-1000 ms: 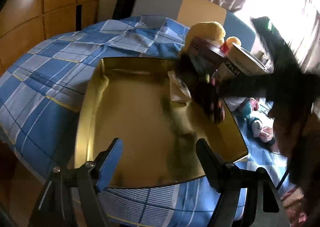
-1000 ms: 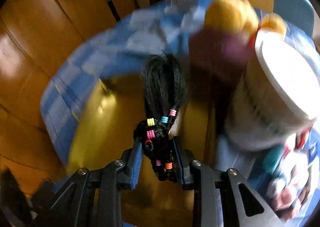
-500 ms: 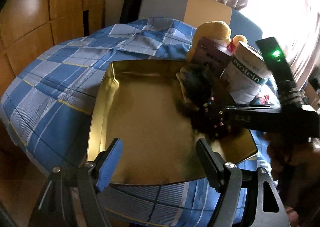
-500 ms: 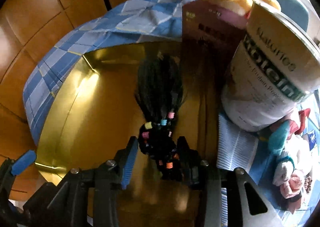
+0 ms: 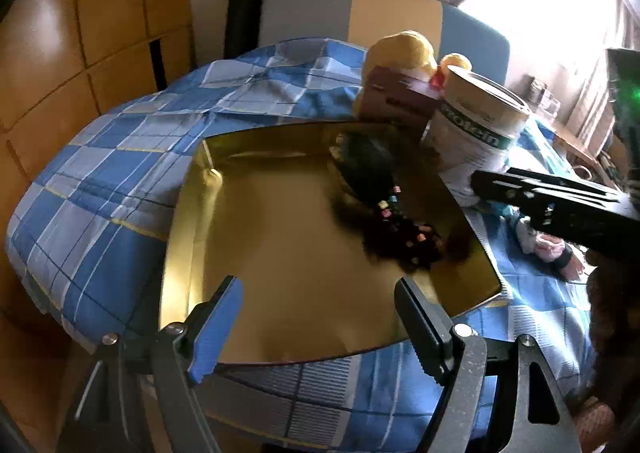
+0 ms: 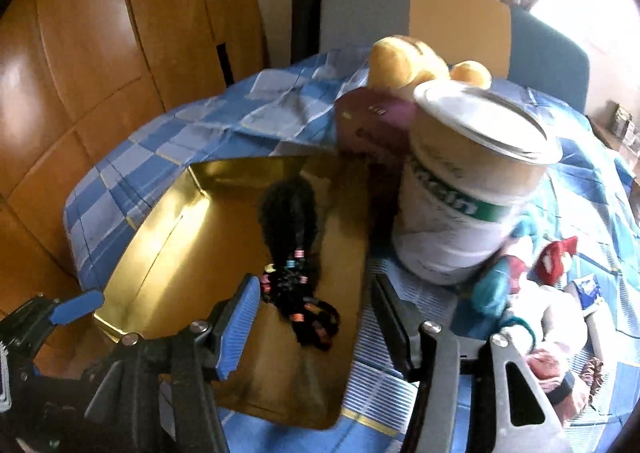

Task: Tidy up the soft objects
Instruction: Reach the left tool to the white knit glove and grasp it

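Note:
A black braided hairpiece with coloured beads (image 5: pixel 384 209) lies in the right part of the gold tray (image 5: pixel 256 237); it also shows in the right wrist view (image 6: pixel 294 253), on the tray (image 6: pixel 168 253). My right gripper (image 6: pixel 316 321) is open and empty just above the hairpiece's near end. My left gripper (image 5: pixel 320 317) is open and empty over the tray's near edge. A yellow plush toy (image 5: pixel 402 47) sits behind the tray. Small stuffed dolls (image 6: pixel 532 293) lie on the cloth at the right.
A white protein tub (image 6: pixel 468 189) and a maroon box (image 6: pixel 368 121) stand right of the tray. The round table has a blue checked cloth (image 5: pixel 120 157). A chair (image 5: pixel 360 17) and wooden cabinets (image 5: pixel 80 13) stand behind it.
My right gripper opened, let go of the hairpiece onto the tray and drew back. The left gripper shifted slightly and stayed open.

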Action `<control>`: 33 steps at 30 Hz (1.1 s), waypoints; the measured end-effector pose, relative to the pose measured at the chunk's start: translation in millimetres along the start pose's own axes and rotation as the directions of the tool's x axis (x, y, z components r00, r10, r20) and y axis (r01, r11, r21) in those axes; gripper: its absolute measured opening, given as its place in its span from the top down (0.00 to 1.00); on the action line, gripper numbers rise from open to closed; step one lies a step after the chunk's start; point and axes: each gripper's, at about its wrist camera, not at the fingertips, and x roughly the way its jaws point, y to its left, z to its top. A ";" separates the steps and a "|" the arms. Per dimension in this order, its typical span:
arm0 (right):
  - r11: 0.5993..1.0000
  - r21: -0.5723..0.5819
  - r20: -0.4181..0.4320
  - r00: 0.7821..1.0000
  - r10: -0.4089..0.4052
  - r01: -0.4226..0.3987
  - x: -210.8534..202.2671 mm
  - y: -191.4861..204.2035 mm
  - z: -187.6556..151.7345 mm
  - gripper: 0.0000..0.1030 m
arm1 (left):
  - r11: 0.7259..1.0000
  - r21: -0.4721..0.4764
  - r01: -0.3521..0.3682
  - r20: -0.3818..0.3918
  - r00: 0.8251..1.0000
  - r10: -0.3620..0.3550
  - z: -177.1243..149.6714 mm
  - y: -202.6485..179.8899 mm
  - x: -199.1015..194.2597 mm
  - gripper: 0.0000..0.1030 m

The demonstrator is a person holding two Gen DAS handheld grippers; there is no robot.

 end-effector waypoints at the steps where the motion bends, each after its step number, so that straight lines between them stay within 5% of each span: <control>1: 1.000 0.006 0.009 1.000 -0.006 0.006 -4.5 -4.9 -1.0 0.42 | 1.000 0.011 0.002 0.000 1.000 -0.002 0.2 -3.6 -0.5 0.24; 7: 0.995 0.082 0.052 0.997 -0.065 0.061 -29.5 -49.3 -9.1 0.41 | 0.998 0.063 0.025 0.000 1.000 -0.025 3.7 -26.0 -2.5 0.24; 14: 0.955 0.206 0.041 0.973 -0.227 0.214 -46.2 -131.2 -20.6 0.41 | 0.988 0.119 0.095 -0.033 0.995 -0.092 9.2 -59.9 -0.4 0.24; 22: 0.802 0.420 -0.037 0.891 -0.452 0.424 -55.3 -244.6 -54.6 0.41 | 0.951 0.236 0.198 -0.058 0.980 -0.190 22.6 -123.4 6.0 0.24; 26: 0.720 0.565 -0.077 0.895 -0.440 0.402 -60.7 -280.8 -71.7 0.41 | 0.937 0.252 0.243 -0.099 0.969 -0.225 29.8 -155.4 22.8 0.25; 33: 0.695 0.652 -0.034 0.928 -0.371 0.302 -74.3 -293.7 -78.2 0.41 | 0.923 0.228 0.309 -0.206 0.942 -0.265 41.3 -205.7 66.3 0.48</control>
